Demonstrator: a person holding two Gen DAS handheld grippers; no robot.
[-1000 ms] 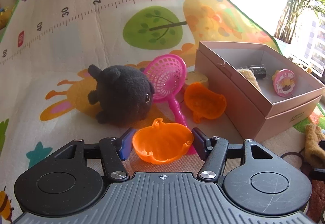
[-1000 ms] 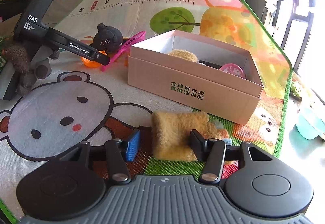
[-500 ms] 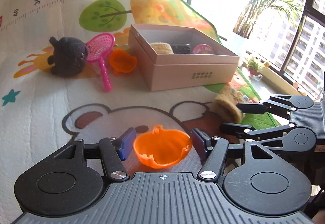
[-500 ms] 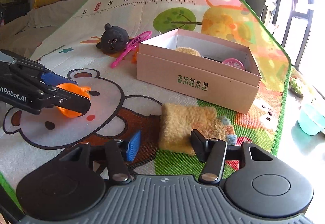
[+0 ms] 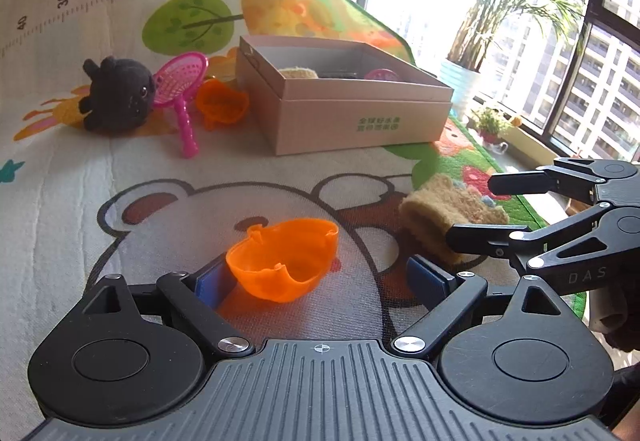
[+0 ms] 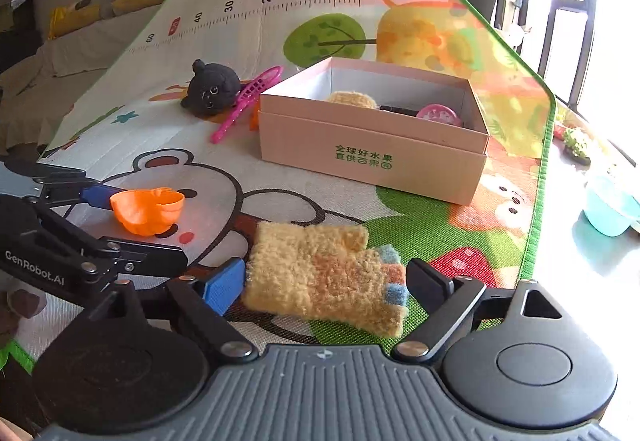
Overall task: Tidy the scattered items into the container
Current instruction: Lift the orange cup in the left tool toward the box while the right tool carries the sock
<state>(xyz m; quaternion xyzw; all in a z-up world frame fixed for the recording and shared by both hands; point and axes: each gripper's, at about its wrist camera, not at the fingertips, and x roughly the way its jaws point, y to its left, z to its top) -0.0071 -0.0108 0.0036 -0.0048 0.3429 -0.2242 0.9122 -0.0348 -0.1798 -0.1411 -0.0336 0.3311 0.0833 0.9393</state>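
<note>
1. Since half a second, left tongs (image 5: 320, 273) opened wide; orange cup (image 5: 284, 265) now lies loose on the mat (image 5: 60, 201), touching one blue pad.
2. Right tongs (image 6: 324, 281) are open around the yellow glove (image 6: 328, 273), near the box (image 6: 372, 157).

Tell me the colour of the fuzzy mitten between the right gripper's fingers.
Mostly yellow-tan mitten, with orange and blue patches; right wrist view.
</note>
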